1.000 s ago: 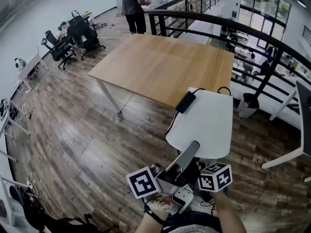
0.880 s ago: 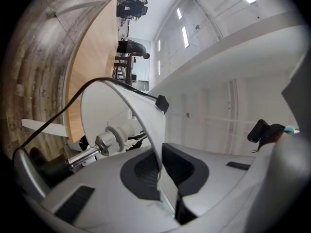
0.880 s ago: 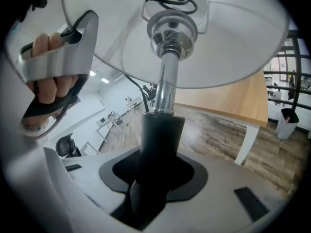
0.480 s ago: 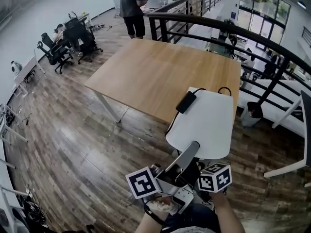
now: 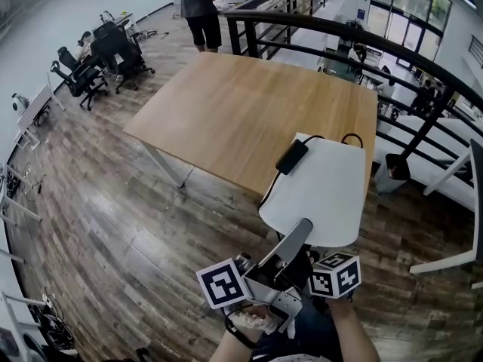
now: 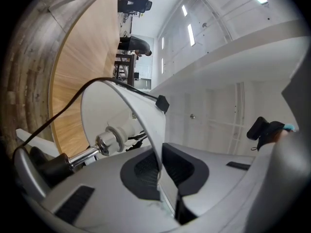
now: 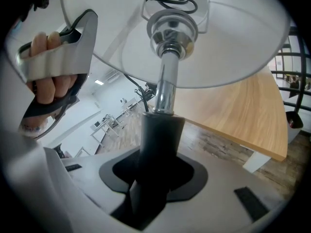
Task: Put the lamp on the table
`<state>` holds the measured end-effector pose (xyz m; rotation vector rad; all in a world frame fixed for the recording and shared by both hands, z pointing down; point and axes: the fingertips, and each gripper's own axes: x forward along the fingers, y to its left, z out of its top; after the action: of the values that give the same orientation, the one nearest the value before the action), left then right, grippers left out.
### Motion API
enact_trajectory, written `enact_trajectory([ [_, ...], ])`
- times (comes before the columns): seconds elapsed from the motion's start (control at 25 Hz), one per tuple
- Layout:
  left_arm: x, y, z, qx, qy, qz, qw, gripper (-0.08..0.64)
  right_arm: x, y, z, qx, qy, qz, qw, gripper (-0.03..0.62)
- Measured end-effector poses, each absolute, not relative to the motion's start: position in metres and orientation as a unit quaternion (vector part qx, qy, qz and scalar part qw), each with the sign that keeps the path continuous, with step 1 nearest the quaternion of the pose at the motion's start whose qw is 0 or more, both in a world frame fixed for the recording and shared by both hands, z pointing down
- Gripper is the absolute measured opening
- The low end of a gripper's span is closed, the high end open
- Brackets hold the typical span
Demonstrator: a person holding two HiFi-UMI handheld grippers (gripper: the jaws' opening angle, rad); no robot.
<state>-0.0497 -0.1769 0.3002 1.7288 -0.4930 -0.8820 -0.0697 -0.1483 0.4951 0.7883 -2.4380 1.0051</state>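
I carry the lamp in both grippers. Its white shade [image 5: 321, 191] hangs over the near edge of the wooden table [image 5: 241, 104], with a black cord and a switch box [image 5: 291, 157] lying on top. My left gripper [image 5: 296, 231] is shut on the shade's thin rim [image 6: 154, 144], and its view looks into the shade [image 6: 124, 106] at the chrome socket [image 6: 108, 141]. My right gripper [image 7: 150, 178] is shut on the lamp's black stem [image 7: 158, 137], below the chrome tube and the shade [image 7: 204, 47]. In the head view the right gripper [image 5: 323, 270] is mostly hidden under the shade.
A black railing [image 5: 362, 40] runs behind and to the right of the table. A person [image 5: 198, 10] stands at the far end, with office chairs [image 5: 90, 62] at the far left. A dark bin [image 5: 396, 170] and white desk legs [image 5: 453, 259] stand to the right.
The table has drawn closer and now reaches further under the shade in the head view. Both grippers and the lamp keep the same hold and pose.
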Motion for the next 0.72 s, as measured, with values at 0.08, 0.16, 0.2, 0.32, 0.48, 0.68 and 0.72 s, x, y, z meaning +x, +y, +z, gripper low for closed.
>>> enact_trajectory([
  [0.08, -0.047, -0.187, 0.302, 0.726, -0.211, -0.369, 0.541, 0.014, -0.068, -0.158, 0.497, 0.279, -0.868, 0.362, 0.194, 0.158],
  [0.16, -0.044, -0.201, 0.301, 0.725, -0.214, -0.368, 0.541, 0.014, -0.065, -0.171, 0.495, 0.277, -0.868, 0.363, 0.194, 0.158],
  [0.2, -0.043, -0.209, 0.301, 0.725, -0.214, -0.369, 0.541, 0.014, -0.064, -0.179, 0.495, 0.276, -0.868, 0.363, 0.195, 0.158],
  [0.32, -0.037, -0.236, 0.302, 0.723, -0.218, -0.373, 0.539, 0.014, -0.057, -0.206, 0.496, 0.272, -0.869, 0.362, 0.198, 0.158],
  [0.48, -0.029, -0.277, 0.299, 0.724, -0.222, -0.377, 0.533, 0.014, -0.049, -0.247, 0.494, 0.265, -0.872, 0.358, 0.200, 0.158],
  [0.68, -0.023, -0.324, 0.296, 0.722, -0.229, -0.384, 0.528, 0.014, -0.041, -0.296, 0.491, 0.255, -0.877, 0.352, 0.207, 0.158],
  [0.72, -0.021, -0.334, 0.295, 0.722, -0.231, -0.385, 0.526, 0.015, -0.039, -0.305, 0.489, 0.252, -0.878, 0.351, 0.209, 0.158],
])
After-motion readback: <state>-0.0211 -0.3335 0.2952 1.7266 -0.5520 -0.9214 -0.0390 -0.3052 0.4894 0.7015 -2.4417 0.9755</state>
